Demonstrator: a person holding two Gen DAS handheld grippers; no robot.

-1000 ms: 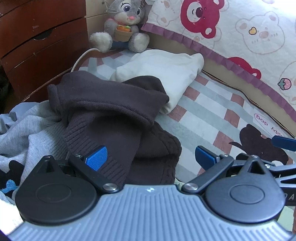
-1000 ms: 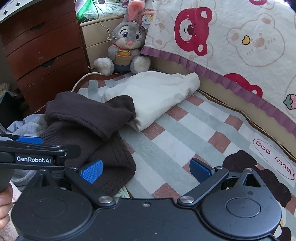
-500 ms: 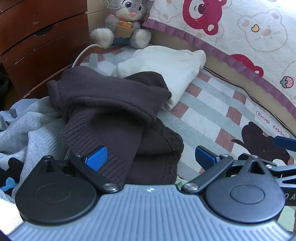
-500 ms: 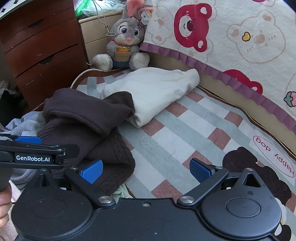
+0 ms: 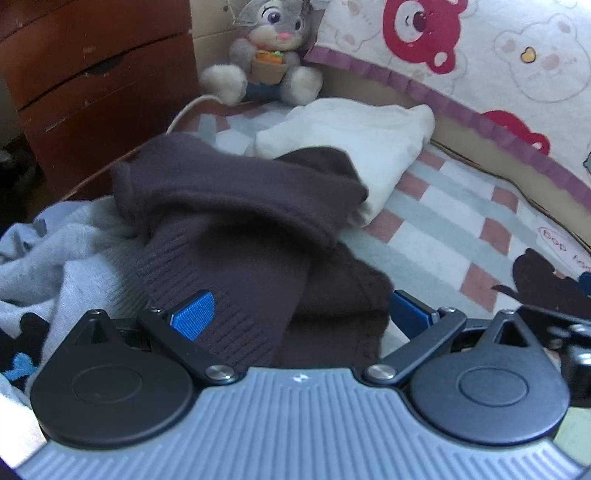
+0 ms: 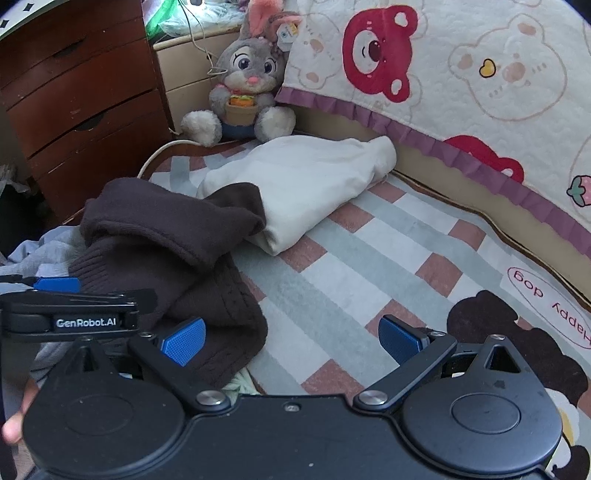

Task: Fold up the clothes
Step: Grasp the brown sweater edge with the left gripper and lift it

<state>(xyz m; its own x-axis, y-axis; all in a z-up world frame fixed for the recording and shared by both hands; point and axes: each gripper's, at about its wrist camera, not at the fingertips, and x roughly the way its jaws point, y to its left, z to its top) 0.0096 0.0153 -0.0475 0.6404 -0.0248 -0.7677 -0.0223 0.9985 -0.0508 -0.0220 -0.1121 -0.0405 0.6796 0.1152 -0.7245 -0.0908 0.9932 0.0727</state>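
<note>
Left wrist view: my left tongs wide apart over brown sweater, crumpled on checked bedsheet. My right tongs wide too, holding nothing.

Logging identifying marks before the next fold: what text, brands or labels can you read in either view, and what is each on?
"GenRobot.AI": white letters on the side of the left gripper, right wrist view.
"Happy dog": red letters in an oval on the bed sheet, seen upside down.
Hang tag on the plush rabbit: too small to read.
</note>
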